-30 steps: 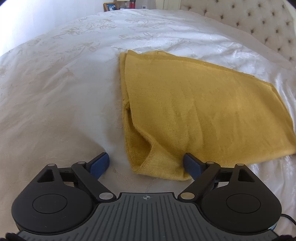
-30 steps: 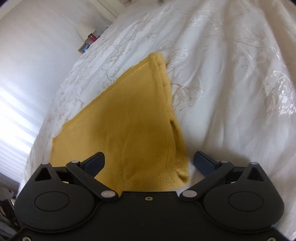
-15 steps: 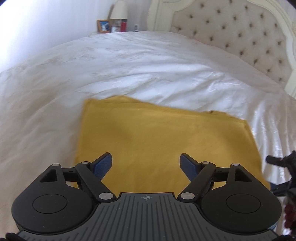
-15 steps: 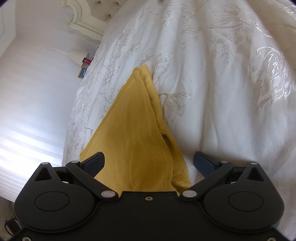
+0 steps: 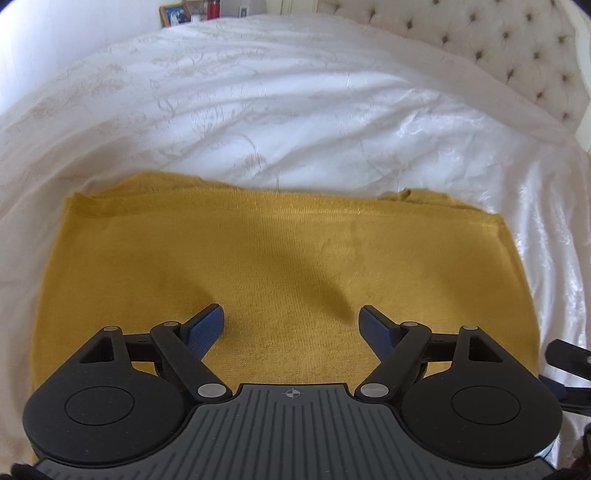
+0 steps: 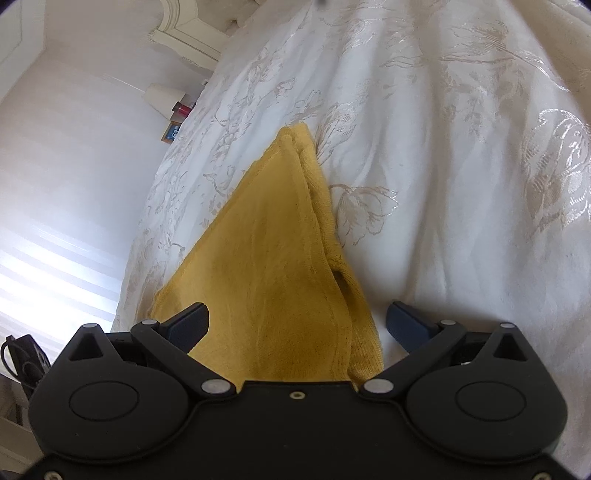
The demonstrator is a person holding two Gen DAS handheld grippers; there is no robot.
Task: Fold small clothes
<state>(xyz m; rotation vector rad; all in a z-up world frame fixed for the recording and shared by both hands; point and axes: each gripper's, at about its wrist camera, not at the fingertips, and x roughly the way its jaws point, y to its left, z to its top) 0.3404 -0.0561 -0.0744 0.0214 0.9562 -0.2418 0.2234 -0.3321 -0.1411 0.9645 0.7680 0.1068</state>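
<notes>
Two pairs of black tongs hang over a folded mustard-yellow knit garment [image 5: 280, 266] lying flat on a white embroidered bedspread [image 5: 295, 110]. Left tongs [image 5: 291, 321], lower centre of the frame, stand wide apart above the cloth's middle, having just narrowed slightly, gripping nothing. Right tongs [image 6: 297, 319] gape over the garment's layered edge, empty, with a tufted cream headboard [image 5: 498, 40] upper right.

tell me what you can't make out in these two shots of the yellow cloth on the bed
- Left wrist view: the near edge of the yellow cloth is hidden behind the left gripper.
- Right wrist view: the cloth's near corner is covered by the right gripper.
- Left wrist view: the picture frame is too small to read.
</notes>
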